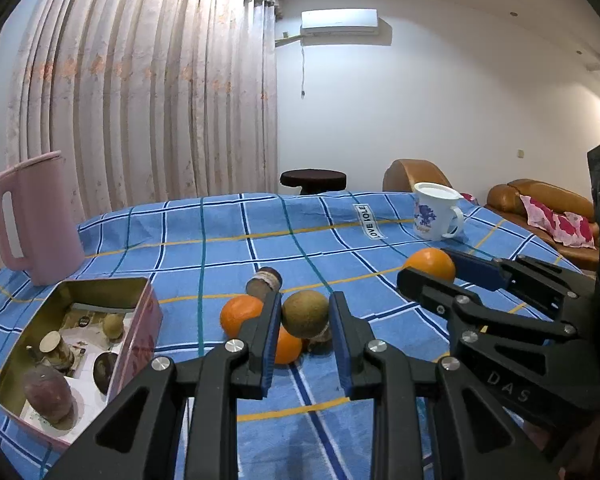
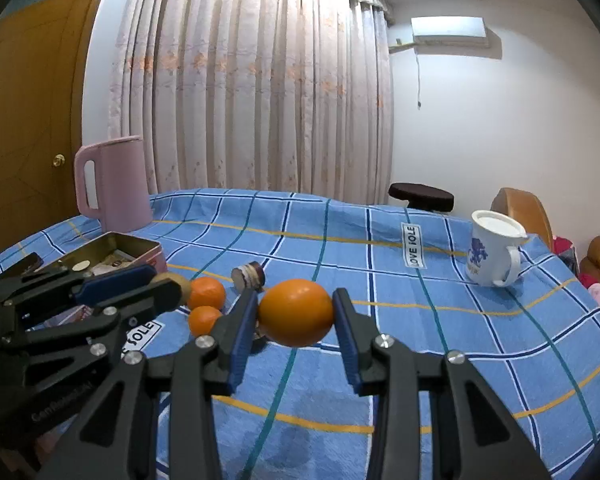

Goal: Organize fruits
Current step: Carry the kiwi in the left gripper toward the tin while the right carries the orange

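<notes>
Each gripper brackets one fruit, likely so both can go to the open tin (image 1: 140, 304) left of the left gripper (image 1: 306, 334); its fingers sit snug either side of a brown fruit (image 1: 305, 314), with two small oranges (image 1: 240, 316) just beside and behind; the right gripper (image 2: 296, 316) pinches a large orange (image 2: 296, 312) above the blue checked cloth (image 2: 420, 320).

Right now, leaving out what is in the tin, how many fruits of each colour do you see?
Orange fruits: 3
Greenish-brown fruit: 1
Dark brown pieces: 2, one mostly hidden
Total: 6
</notes>
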Action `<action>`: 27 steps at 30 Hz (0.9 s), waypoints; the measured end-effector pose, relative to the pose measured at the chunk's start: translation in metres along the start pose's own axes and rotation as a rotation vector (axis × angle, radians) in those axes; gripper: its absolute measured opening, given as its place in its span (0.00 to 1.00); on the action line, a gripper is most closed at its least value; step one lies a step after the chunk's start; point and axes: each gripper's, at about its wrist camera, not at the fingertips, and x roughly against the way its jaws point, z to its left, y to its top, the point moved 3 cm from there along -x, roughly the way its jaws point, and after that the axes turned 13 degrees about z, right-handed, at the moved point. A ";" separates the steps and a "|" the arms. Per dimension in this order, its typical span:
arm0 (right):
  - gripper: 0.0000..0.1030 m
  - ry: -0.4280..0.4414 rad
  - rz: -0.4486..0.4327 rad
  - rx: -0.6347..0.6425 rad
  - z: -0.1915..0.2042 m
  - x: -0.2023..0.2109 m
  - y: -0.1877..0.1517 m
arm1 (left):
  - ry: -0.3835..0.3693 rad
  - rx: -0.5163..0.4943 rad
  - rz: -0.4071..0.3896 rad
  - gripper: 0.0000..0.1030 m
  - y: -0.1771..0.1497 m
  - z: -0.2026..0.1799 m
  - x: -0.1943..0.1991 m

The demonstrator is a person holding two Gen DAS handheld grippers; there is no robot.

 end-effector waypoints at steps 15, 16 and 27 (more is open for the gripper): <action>0.40 0.134 -0.009 0.079 0.063 -0.018 0.053 | 0.141 0.123 0.002 0.26 0.009 0.095 0.028; 0.40 0.145 -0.011 0.092 0.071 -0.020 0.057 | 0.150 0.133 0.007 0.26 0.008 0.103 0.029; 0.40 0.308 0.066 0.230 0.168 -0.065 0.075 | 0.261 0.269 0.082 0.26 -0.007 0.194 0.025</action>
